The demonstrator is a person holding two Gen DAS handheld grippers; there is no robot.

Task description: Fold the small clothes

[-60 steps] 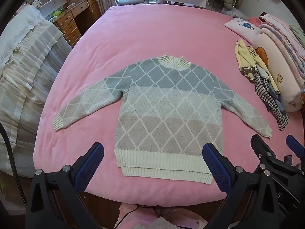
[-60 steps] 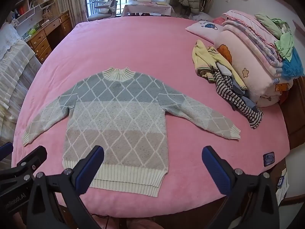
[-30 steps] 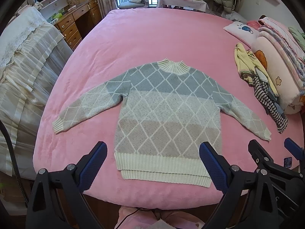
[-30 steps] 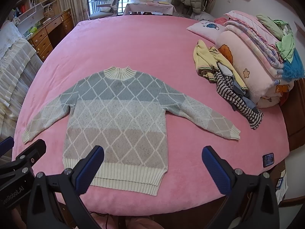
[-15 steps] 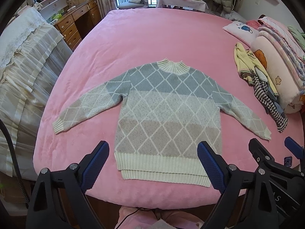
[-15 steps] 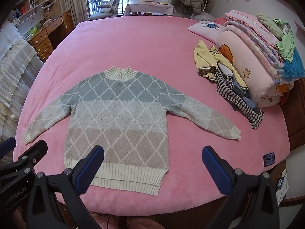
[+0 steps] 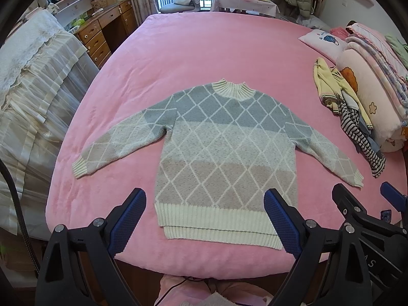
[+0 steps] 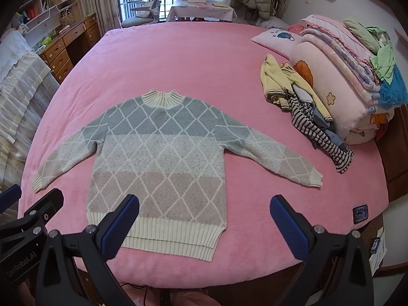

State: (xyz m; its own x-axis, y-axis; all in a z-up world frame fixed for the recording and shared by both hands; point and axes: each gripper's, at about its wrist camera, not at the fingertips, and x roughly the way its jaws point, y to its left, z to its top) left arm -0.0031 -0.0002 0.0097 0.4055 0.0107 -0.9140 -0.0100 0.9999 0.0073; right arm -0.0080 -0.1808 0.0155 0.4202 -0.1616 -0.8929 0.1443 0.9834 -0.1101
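Note:
A small knit sweater [image 7: 224,150], banded blue, grey and beige with a white diamond pattern and cream ribbing, lies flat and face up on the pink bed [image 7: 204,51], both sleeves spread out, hem toward me. It also shows in the right wrist view [image 8: 160,158]. My left gripper [image 7: 204,216] is open and empty, hovering over the hem at the bed's near edge. My right gripper [image 8: 204,221] is open and empty, near the hem's right corner. Each gripper shows at the edge of the other's view.
A loose pile of small clothes, yellow and striped [image 8: 301,107], lies on the bed's right side beside folded blankets [image 8: 339,76] and a pillow [image 8: 278,38]. A small dark device [image 8: 360,213] sits at the bed's right corner. A lace-covered piece of furniture [image 7: 30,89] and a drawer unit [image 7: 102,35] stand on the left.
Both grippers have drifted slightly forward toward the sweater's hem and stayed open. The sweater has not moved.

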